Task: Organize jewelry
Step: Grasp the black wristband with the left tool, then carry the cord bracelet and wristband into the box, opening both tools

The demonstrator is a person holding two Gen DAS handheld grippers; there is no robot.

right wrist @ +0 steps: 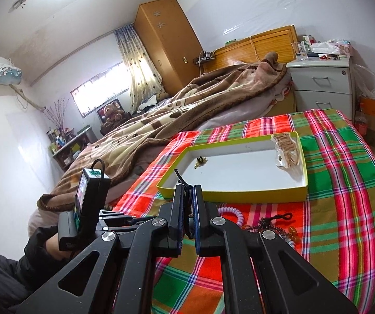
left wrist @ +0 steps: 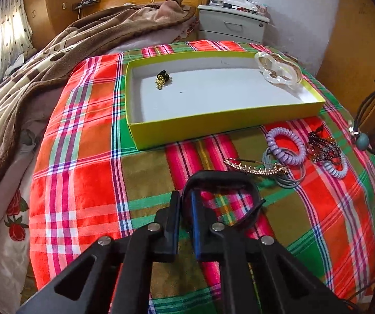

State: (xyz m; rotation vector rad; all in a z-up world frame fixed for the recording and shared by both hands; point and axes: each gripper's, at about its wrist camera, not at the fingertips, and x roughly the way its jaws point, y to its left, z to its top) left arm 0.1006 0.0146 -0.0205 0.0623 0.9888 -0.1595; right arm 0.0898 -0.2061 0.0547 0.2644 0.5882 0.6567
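My left gripper is shut on a black loop-shaped hair clip, low over the plaid blanket. Ahead lies a yellow-green box with a white floor. It holds a small gold and black clip and a clear claw clip in its far right corner. My right gripper is shut on the black cord of a necklace. Its turquoise pendant hangs at the right edge of the left wrist view.
Loose on the blanket right of the left gripper lie lilac spiral hair ties, a gold barrette, a dark beaded piece and grey elastic bands. A brown quilt covers the bed to the left. A grey nightstand stands behind the box.
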